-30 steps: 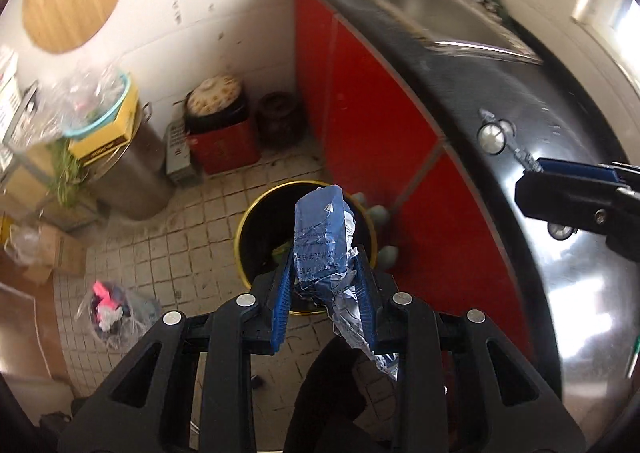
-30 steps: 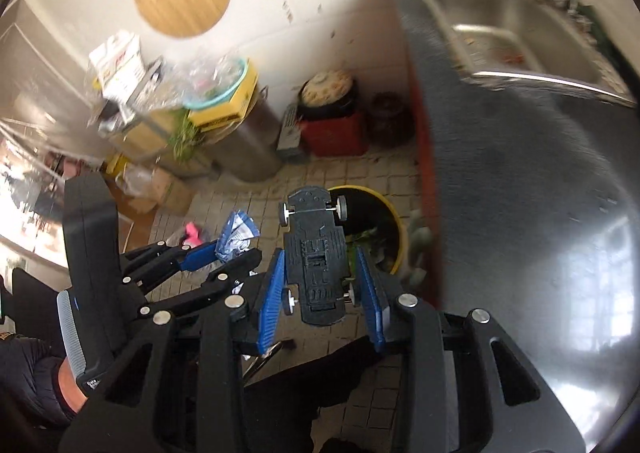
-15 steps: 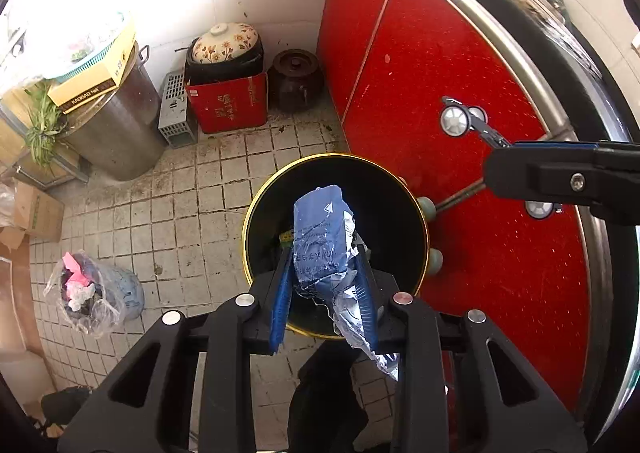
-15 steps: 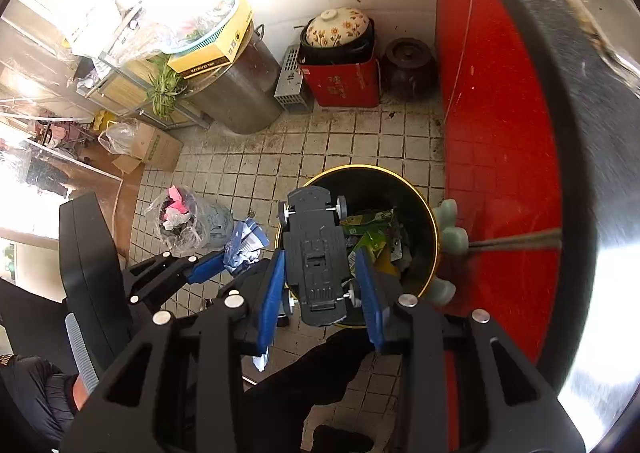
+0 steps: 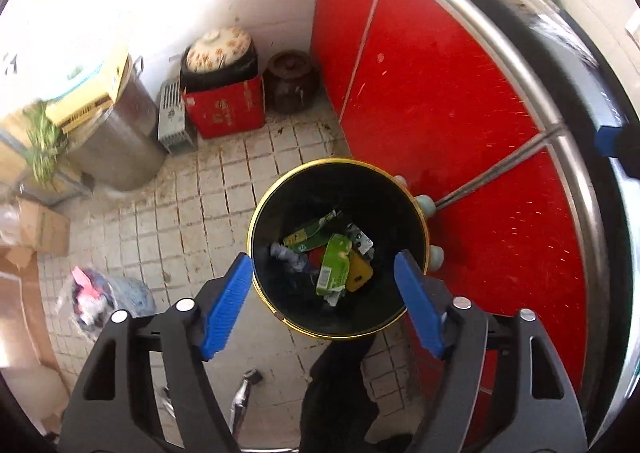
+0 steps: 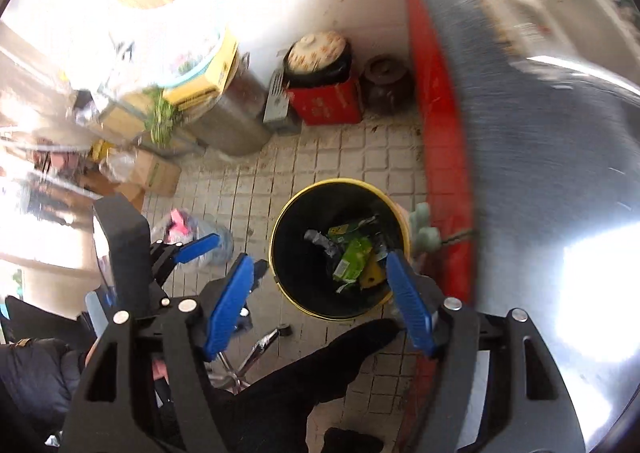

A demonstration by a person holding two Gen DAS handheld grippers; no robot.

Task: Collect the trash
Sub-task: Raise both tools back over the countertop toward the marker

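I have my left gripper and right gripper above the round black gold-rimmed trash bin; both sets of jaws are opening with nothing between them. Green cartons lie inside the bin, near the red cabinet doors on its right.

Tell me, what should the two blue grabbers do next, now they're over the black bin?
Probably lift both away to fetch more trash. The left gripper and right gripper are opening with nothing between their blue pads, above the round black bin with the yellow rim. A crumpled blue wrapper lies inside among green cartons, so the drop looks finished.
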